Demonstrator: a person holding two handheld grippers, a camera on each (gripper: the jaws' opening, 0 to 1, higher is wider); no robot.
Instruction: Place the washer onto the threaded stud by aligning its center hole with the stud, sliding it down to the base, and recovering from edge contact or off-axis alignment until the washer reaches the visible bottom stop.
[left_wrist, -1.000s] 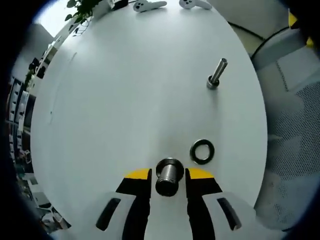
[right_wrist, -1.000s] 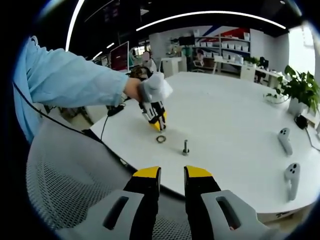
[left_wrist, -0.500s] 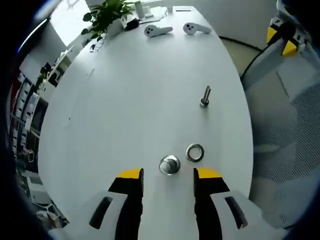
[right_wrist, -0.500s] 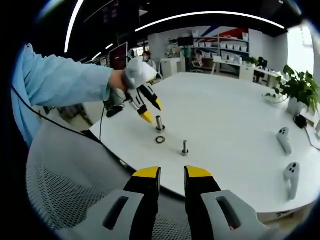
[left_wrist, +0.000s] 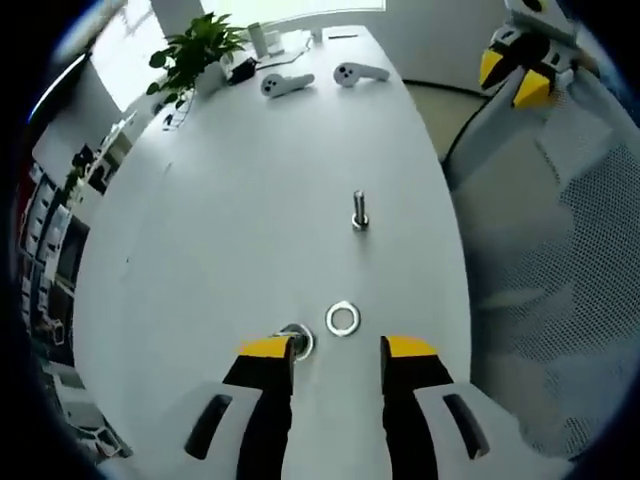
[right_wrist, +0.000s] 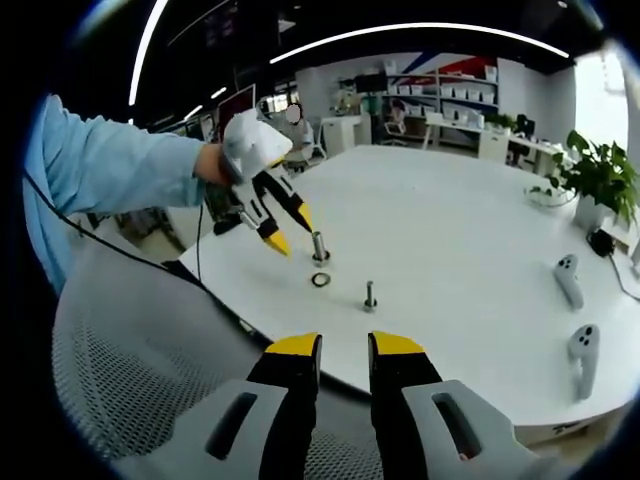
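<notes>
The washer (left_wrist: 342, 318) lay flat on the white counter (left_wrist: 250, 200), just beside a metal cylinder (left_wrist: 296, 338) and well apart from the far threaded stud (left_wrist: 359, 211). The left hand-held gripper (left_wrist: 337, 350) hung open, empty — the right hand-held gripper (right_wrist: 344, 346) nearly closed, empty. The washer was probably thin, rigid, slippery; grip it across the rim.

One white table (right_wrist: 470, 230) holds one flat metal ring, the washer (left_wrist: 343, 318), two upright metal posts, a thick stud (right_wrist: 319, 246) and a thin bolt (left_wrist: 360, 211), two white hand controllers (left_wrist: 285, 83) (left_wrist: 358, 72), and one potted plant (left_wrist: 192, 57). One mesh chair (right_wrist: 150, 380) stands beside it.
</notes>
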